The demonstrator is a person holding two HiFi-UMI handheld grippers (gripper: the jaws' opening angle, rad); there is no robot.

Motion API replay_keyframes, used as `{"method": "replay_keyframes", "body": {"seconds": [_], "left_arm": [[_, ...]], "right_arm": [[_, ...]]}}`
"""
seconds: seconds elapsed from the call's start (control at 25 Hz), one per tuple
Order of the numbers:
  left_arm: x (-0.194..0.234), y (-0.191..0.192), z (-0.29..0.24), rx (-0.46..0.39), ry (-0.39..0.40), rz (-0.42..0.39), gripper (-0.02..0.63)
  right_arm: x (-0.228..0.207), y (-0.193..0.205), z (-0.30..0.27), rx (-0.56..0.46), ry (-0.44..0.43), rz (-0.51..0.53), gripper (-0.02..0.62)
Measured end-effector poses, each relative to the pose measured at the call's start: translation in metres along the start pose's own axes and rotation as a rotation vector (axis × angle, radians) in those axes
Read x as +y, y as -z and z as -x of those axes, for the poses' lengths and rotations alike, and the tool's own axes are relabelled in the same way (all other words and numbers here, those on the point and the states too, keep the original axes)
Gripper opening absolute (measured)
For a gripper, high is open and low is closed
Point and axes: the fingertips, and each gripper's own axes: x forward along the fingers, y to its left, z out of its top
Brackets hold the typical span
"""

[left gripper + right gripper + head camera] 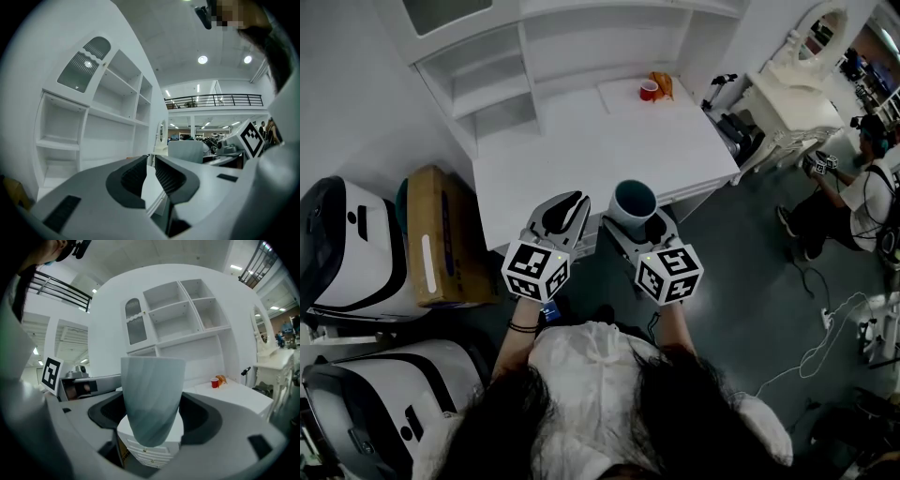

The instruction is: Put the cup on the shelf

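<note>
pale teal ribbed cup [634,202], tapering toward its base, is sitting upright between the jaws of the right gripper [636,225], which are pressing on its two sides. the right gripper view is showing the same cup [152,399] filling the gap of that gripper [152,414], its open mouth facing up and its base hanging free, with nothing under it. the cup is being held in the air at the near edge of the white desk [581,150], well apart from the white shelf unit [483,84] that is standing along the far side of the desk. the compartments of the shelf unit [187,315] are appearing behind the cup in the right gripper view.

the left gripper [570,202] is hovering just beside the right one, also at the near edge of the desk. in its own view the left gripper [151,161] is showing its jaws drawn together, with only a thin slit between the dark pads and nothing caught in them.

a small red cup [648,90] is standing at the far right corner of the desk, touching or just beside an orange object [662,84] that is too small to identify. a brown cardboard box [441,234] is lying on the floor to the left of the desk. a seated person [862,187] is working near the right edge of the head view, beside a white dressing table [792,98].
</note>
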Motion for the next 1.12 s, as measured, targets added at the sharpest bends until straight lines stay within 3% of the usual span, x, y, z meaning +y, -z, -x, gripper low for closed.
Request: {"method": "replay_keyframes", "body": {"seconds": [0.64,1.12], "left_arm": [[-0.007,-0.005,-0.055,0.051,-0.044,-0.060,0.057],[0.038,-0.019,-0.102,0.047,-0.043,-0.076,0.057]], "right_arm": [[-0.057,-0.019,-0.008,-0.037,-0.056,-0.019,0.357],[-0.094,-0.047,-0.059,-0.065,-0.040,-0.008,0.357]]}}
